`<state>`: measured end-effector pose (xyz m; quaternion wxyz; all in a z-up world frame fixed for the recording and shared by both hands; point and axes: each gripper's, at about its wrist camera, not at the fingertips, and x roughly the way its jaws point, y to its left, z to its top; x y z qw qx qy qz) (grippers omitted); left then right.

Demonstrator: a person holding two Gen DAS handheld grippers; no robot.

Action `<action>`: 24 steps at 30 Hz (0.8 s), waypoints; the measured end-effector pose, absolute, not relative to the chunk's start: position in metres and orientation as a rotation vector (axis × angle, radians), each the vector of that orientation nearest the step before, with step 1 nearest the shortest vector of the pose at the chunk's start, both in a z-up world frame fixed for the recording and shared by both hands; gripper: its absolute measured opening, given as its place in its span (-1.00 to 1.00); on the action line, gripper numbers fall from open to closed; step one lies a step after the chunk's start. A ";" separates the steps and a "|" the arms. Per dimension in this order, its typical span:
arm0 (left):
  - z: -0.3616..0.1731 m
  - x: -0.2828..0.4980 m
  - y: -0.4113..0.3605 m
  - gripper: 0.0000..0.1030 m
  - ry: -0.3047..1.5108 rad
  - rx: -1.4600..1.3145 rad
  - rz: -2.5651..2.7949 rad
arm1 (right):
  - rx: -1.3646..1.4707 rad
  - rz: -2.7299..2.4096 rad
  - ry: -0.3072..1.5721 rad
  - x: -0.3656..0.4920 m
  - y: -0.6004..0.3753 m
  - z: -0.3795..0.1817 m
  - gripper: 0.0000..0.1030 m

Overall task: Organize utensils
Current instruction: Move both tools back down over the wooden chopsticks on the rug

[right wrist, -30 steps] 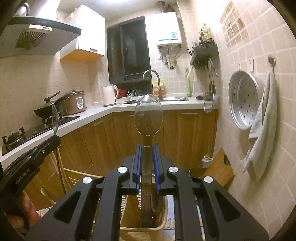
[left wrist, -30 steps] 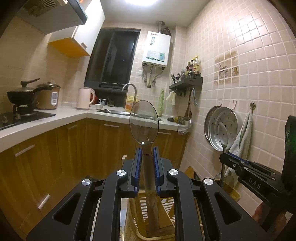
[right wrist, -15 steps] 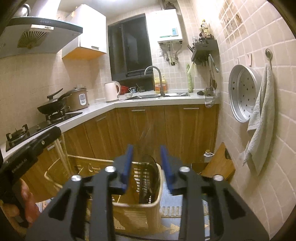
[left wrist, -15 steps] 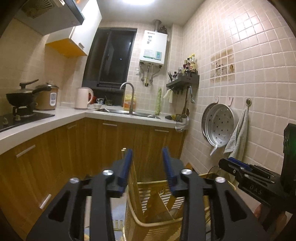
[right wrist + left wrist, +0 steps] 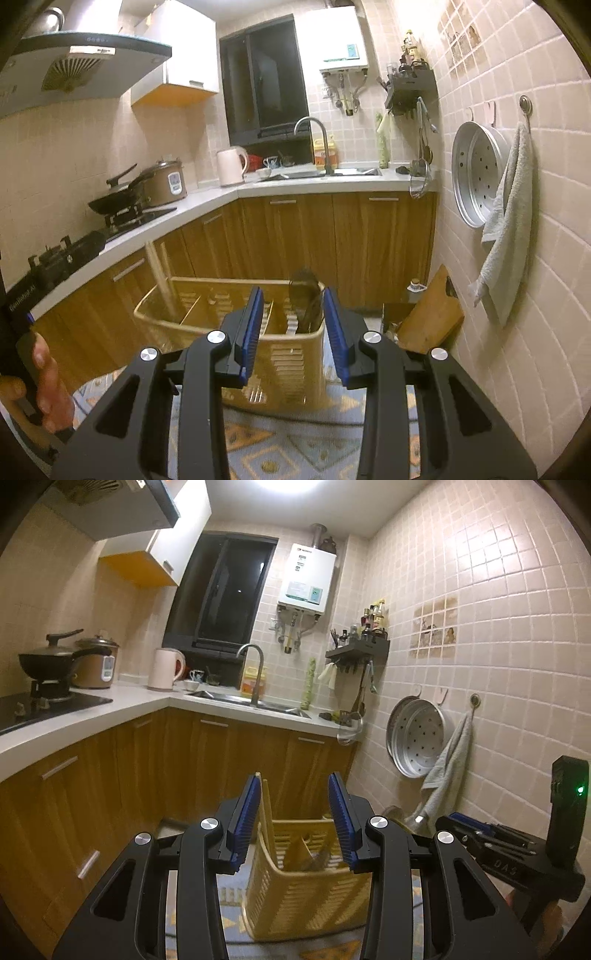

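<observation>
A yellow slotted utensil basket (image 5: 295, 890) stands on a patterned mat, also in the right wrist view (image 5: 288, 362). My left gripper (image 5: 293, 805) is open and empty above it. My right gripper (image 5: 292, 314) is open and empty above the basket's right end. A metal spoon (image 5: 304, 299) stands bowl up in the right compartment. Wooden chopsticks (image 5: 160, 280) lean in the left compartment; they show as a stick (image 5: 266, 805) in the left wrist view. A second spoon (image 5: 317, 858) lies low inside the basket.
Wooden cabinets (image 5: 332, 236) and a white counter (image 5: 110, 709) run along the left and back. A steamer tray (image 5: 478, 173) and towel (image 5: 506, 229) hang on the tiled right wall. A cutting board (image 5: 432, 310) leans at the right of the basket.
Both grippers held a spoon upright a second ago. Both opened and the spoons dropped into the basket. Both grippers have since pulled back and up from it.
</observation>
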<state>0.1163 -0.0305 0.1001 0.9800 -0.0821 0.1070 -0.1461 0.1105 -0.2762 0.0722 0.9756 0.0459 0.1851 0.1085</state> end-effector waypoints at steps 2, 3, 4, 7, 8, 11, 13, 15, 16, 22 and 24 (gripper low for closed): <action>0.101 0.111 -0.030 -0.28 0.237 -0.174 -0.317 | 0.087 0.220 0.398 0.102 -0.274 0.074 -0.40; 0.101 0.106 -0.029 -0.28 0.244 -0.174 -0.323 | 0.083 0.224 0.410 0.098 -0.273 0.074 -0.40; 0.102 0.103 -0.030 -0.27 0.253 -0.171 -0.326 | 0.079 0.224 0.420 0.095 -0.271 0.075 -0.40; 0.101 0.092 -0.032 -0.11 0.290 -0.149 -0.322 | 0.049 0.209 0.484 0.087 -0.264 0.074 -0.40; 0.100 0.087 -0.033 -0.07 0.303 -0.133 -0.317 | 0.038 0.210 0.512 0.084 -0.262 0.073 -0.40; 0.098 0.076 -0.033 -0.01 0.332 -0.111 -0.320 | 0.002 0.212 0.604 0.077 -0.254 0.067 -0.40; 0.095 0.069 -0.031 -0.01 0.368 -0.099 -0.327 | -0.023 0.205 0.668 0.073 -0.248 0.061 -0.40; 0.091 0.064 -0.029 -0.01 0.414 -0.092 -0.327 | -0.050 0.192 0.754 0.072 -0.241 0.051 -0.40; 0.088 0.062 -0.028 -0.01 0.437 -0.095 -0.328 | -0.046 0.200 0.803 0.071 -0.239 0.045 -0.40; 0.057 0.058 -0.017 -0.03 0.664 -0.115 -0.337 | -0.035 0.217 0.966 0.063 -0.237 0.016 -0.38; 0.036 0.066 -0.016 -0.05 0.815 -0.107 -0.331 | -0.033 0.213 1.011 0.060 -0.237 0.005 -0.06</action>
